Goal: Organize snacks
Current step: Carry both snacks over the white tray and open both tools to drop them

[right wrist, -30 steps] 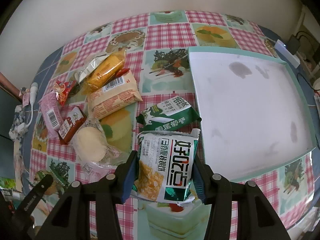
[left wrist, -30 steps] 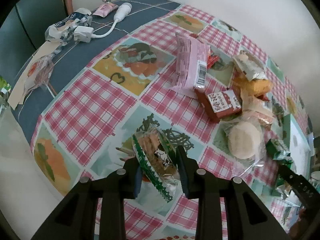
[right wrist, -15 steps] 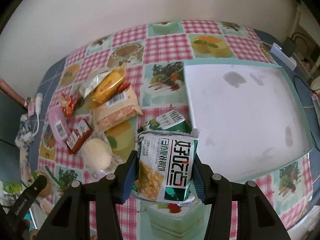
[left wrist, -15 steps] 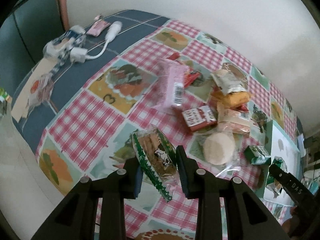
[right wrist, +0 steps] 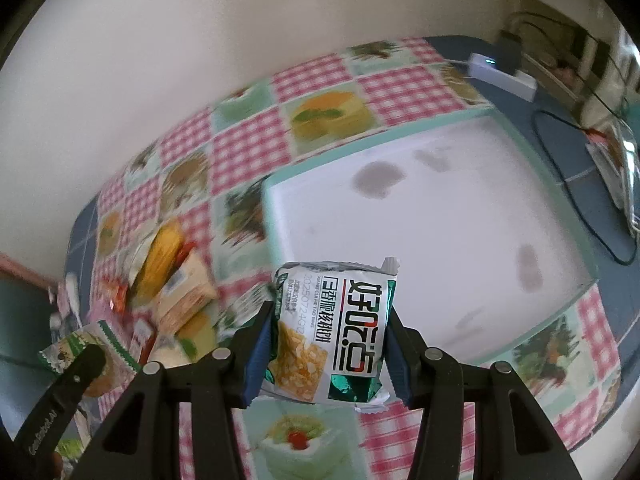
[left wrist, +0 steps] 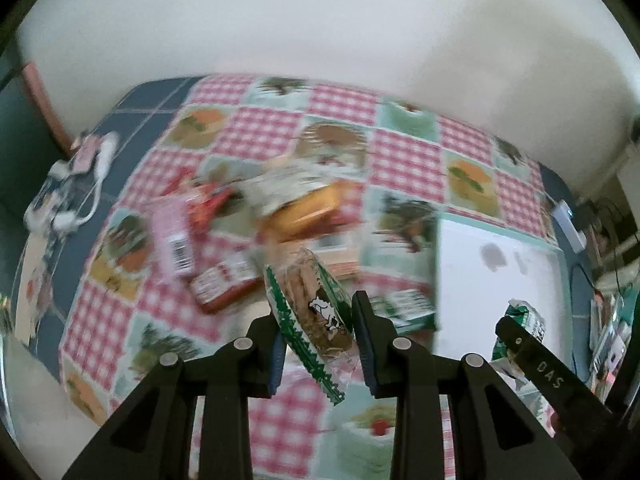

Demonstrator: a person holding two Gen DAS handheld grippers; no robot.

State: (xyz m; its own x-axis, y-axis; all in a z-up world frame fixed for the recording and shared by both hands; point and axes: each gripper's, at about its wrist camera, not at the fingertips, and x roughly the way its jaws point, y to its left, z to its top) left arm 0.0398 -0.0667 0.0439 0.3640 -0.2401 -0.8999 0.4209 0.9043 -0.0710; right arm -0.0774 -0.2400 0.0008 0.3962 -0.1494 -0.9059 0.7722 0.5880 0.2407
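My left gripper (left wrist: 318, 334) is shut on a clear green-edged biscuit packet (left wrist: 312, 312), held above the checked tablecloth. My right gripper (right wrist: 330, 344) is shut on a white and green snack bag (right wrist: 336, 328), held near the front left corner of the white tray with a mint rim (right wrist: 440, 208). The tray also shows in the left wrist view (left wrist: 496, 280), to the right. A heap of snacks lies left of the tray: an orange packet (left wrist: 308, 208), a pink packet (left wrist: 174, 236), a red box (left wrist: 224, 284), a green packet (left wrist: 408, 308).
A white charger and cable (left wrist: 76, 196) lie at the table's far left. A white power strip (right wrist: 504, 72) and a black cable (right wrist: 580, 184) lie beyond the tray's right side. A wall stands behind the table.
Both grippers have risen and swung right toward the tray, each keeping its packet. The snack heap has slid left in both views, and the tray now fills the right wrist view.
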